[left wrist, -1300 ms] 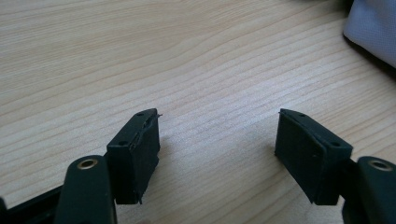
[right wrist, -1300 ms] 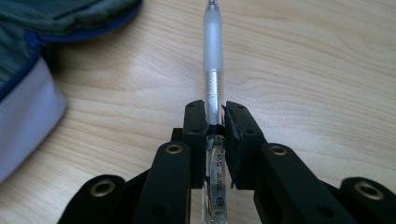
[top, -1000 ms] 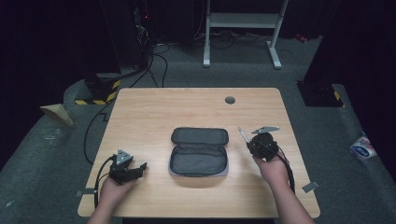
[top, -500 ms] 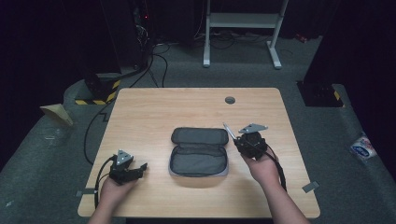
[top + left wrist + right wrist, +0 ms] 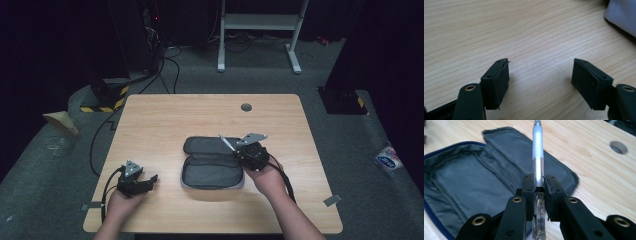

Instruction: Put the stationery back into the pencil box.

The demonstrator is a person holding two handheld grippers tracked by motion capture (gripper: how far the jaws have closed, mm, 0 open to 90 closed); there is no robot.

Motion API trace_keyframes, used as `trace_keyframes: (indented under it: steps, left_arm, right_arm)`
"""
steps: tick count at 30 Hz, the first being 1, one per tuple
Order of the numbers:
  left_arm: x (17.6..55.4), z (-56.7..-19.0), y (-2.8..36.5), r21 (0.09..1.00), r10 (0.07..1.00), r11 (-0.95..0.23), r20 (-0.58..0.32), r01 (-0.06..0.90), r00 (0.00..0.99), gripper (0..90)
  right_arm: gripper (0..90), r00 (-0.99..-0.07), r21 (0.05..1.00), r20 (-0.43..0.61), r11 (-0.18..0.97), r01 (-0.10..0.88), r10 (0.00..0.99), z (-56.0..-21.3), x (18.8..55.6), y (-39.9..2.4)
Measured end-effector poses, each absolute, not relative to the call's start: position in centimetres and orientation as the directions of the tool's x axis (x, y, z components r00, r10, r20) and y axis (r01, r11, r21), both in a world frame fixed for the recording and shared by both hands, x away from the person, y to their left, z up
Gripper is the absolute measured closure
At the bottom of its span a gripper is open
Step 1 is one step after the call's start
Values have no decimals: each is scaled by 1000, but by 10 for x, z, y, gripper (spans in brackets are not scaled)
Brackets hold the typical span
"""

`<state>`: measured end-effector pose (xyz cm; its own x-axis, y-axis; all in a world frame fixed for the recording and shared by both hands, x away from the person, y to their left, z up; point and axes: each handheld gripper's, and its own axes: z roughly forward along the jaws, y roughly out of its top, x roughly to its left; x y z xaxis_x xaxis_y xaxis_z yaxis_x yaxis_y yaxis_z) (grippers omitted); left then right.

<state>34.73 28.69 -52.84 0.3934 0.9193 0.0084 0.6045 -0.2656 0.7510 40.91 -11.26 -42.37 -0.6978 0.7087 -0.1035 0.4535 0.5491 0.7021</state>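
A grey fabric pencil case (image 5: 212, 162) (image 5: 474, 180) lies unzipped and spread flat in the middle of the wooden table (image 5: 165, 120). My right gripper (image 5: 235, 147) (image 5: 539, 185) is shut on a silver pen (image 5: 226, 142) (image 5: 538, 152), held over the case's right edge with the pen pointing away from me, toward the case's upper flap. My left gripper (image 5: 150, 180) (image 5: 540, 75) rests low over bare wood at the front left, jaws open with nothing between them. A corner of the case (image 5: 621, 15) shows at the upper right in the left gripper view.
A round cable hole (image 5: 246, 107) (image 5: 618, 146) sits near the table's far edge. Past the table stand a white metal frame (image 5: 260, 30), a black and yellow striped base (image 5: 102, 102) and cables on the grey floor.
My right hand has carried the pen leftward from beside the case to over its right edge. The left hand has stayed put.
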Motion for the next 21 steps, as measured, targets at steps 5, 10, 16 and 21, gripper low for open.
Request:
trace_keyframes:
  steps: [5,10,16,21]
  left_arm:
    - [347,-528,287,751,919,-266,8,605,394,304]
    - [347,-528,287,751,919,-267,8,604,395,304]
    - [347,-529,287,753,920,-261,4,604,392,304]
    - [347,-529,287,753,919,-261,4,604,393,304]
  right_arm:
    - [789,-740,704,-96,571,422,666,-425,406,-94]
    - [788,-762,702,-103,590,400,639,-427,402,-79]
    - [788,-791,703,-103,607,371,603,-429,398,-63]
    - [787,-808,698,-114,625,349,578,-429,393,-53]
